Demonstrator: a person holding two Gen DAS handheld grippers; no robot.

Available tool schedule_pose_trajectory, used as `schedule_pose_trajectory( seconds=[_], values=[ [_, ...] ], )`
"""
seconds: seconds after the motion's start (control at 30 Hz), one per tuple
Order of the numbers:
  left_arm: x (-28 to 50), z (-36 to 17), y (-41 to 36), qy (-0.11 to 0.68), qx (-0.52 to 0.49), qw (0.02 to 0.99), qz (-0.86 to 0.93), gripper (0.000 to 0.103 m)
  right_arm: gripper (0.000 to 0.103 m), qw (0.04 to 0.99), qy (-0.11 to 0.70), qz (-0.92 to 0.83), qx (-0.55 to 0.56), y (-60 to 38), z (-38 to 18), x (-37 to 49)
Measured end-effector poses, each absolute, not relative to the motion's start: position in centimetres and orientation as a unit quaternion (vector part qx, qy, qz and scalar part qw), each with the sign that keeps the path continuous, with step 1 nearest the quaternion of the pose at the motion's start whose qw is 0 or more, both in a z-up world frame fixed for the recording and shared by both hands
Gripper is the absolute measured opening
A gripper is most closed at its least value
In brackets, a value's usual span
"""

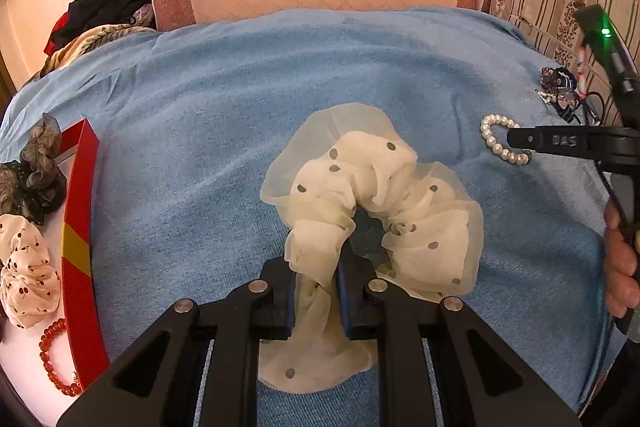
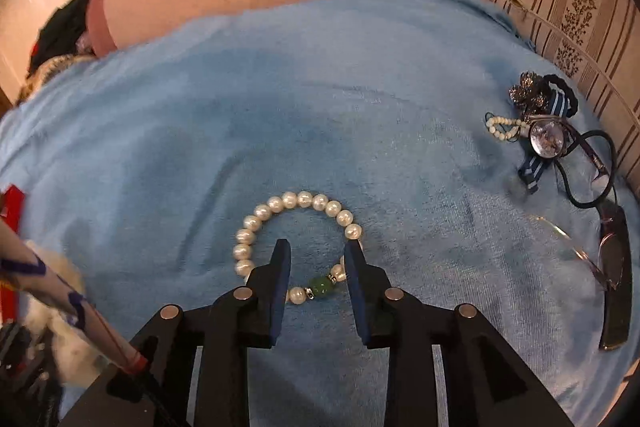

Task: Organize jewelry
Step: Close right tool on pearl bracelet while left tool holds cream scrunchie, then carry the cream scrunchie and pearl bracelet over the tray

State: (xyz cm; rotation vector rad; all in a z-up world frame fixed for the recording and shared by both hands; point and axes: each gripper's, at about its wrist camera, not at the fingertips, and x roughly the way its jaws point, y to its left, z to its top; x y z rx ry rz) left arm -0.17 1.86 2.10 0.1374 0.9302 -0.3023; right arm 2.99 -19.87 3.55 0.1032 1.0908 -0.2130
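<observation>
Left claw (image 1: 316, 301) clenched on cream dotted chiffon scrunchie (image 1: 372, 195), frame centre, on blue fleece blanket (image 1: 200, 107). Right claw (image 2: 318, 277) released, straddling white pearl bracelet (image 2: 294, 227) lower centre. Risk: beads roll off the pads, or the pinch snags blanket.

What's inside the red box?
In the red box, the left wrist view shows a dark scrunchie, a white cherry-print scrunchie and a red bead bracelet. The rest of the box is cut off by the picture's edge.
</observation>
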Motion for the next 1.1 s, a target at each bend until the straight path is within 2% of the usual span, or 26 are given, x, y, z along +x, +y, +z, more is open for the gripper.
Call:
schedule_pose_trajectory(
  seconds=[0.07,0.27,0.3,0.33,0.4,0.8,1.1],
  values=[
    [-0.2,2.1,1.9,0.446,0.066,0.881,-0.145,0.016,0.03,0.845,0.52,-0.125,0.009,-19.3,3.2,3.4],
    [-0.1,1.9,1.8,0.447,0.069,0.88,-0.144,0.017,0.03,0.837,0.529,-0.137,0.033,-20.8,2.3,3.7],
    [-0.1,1.9,1.7,0.445,0.071,0.881,-0.143,0.017,0.026,0.838,0.527,-0.136,0.039,-21.0,2.3,3.8],
    [-0.2,1.9,1.7,0.443,0.072,0.882,-0.143,0.017,0.013,0.838,0.527,-0.135,0.035,-21.0,2.3,3.8],
    [-0.3,2.0,1.8,0.439,0.069,0.884,-0.147,0.016,0.01,0.842,0.521,-0.136,0.034,-21.0,2.7,3.6],
    [-0.8,4.4,2.3,0.396,0.058,0.904,-0.151,0.014,0.009,0.891,0.44,-0.107,0.032,-18.4,7.5,1.5],
    [-1.0,6.2,2.8,0.372,0.055,0.914,-0.15,0.014,0.01,0.902,0.421,-0.089,0.031,-17.3,9.1,0.8]
  ],
)
